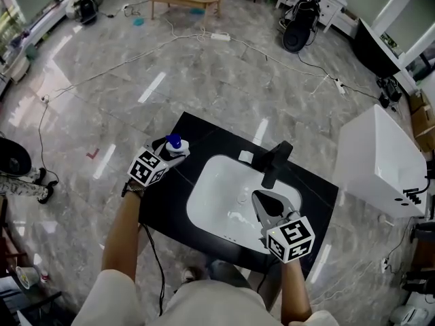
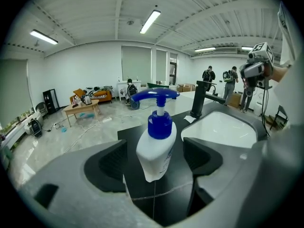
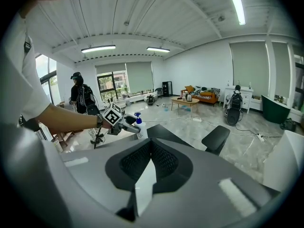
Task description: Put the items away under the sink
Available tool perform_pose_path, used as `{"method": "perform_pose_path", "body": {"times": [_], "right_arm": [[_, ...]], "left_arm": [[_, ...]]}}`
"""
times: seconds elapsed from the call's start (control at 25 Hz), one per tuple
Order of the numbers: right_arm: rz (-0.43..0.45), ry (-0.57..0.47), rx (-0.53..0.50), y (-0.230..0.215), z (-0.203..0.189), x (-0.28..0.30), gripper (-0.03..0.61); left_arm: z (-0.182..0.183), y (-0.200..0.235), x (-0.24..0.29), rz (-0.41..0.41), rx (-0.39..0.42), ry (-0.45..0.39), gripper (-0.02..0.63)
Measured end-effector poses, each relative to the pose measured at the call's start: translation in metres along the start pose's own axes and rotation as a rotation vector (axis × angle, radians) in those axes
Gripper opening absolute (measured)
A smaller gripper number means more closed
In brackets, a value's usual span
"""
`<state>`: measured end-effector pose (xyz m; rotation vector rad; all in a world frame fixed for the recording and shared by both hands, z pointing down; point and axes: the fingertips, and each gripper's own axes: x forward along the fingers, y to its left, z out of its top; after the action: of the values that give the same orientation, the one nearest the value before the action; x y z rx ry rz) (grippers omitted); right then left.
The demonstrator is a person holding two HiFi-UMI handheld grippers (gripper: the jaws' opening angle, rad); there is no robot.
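White pump bottle with a blue collar and blue spout stands upright on the black surface, just left of the white oval basin; it fills the centre of the left gripper view. Blue print runs down its side, too blurred to read. The left hand-held gripper is released: its dark pads flank the bottle with a gap on each side. The right hand-held gripper is clenched on nothing, tips meeting, over the basin's right part in the head view, below the black tap.
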<state>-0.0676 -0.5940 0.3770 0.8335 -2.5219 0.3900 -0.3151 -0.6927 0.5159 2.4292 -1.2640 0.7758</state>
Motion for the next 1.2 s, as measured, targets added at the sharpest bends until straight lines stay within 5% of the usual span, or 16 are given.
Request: {"method": "perform_pose_path", "body": {"times": [0.2, 0.48, 1.2], "right_arm": [[-0.007, 0.007, 0.006, -0.003, -0.003, -0.001, 0.006], [-0.027, 0.011, 0.002, -0.005, -0.009, -0.006, 0.006], [-0.035, 0.006, 0.014, -0.004, -0.015, -0.014, 0.006]], "left_arm": [[-0.003, 0.002, 0.013, -0.002, -0.041, -0.017, 0.369], [-0.008, -0.002, 0.02, 0.02, -0.047, -0.029, 0.272], [-0.009, -0.008, 0.017, 0.088, -0.11, -0.055, 0.213]]}}
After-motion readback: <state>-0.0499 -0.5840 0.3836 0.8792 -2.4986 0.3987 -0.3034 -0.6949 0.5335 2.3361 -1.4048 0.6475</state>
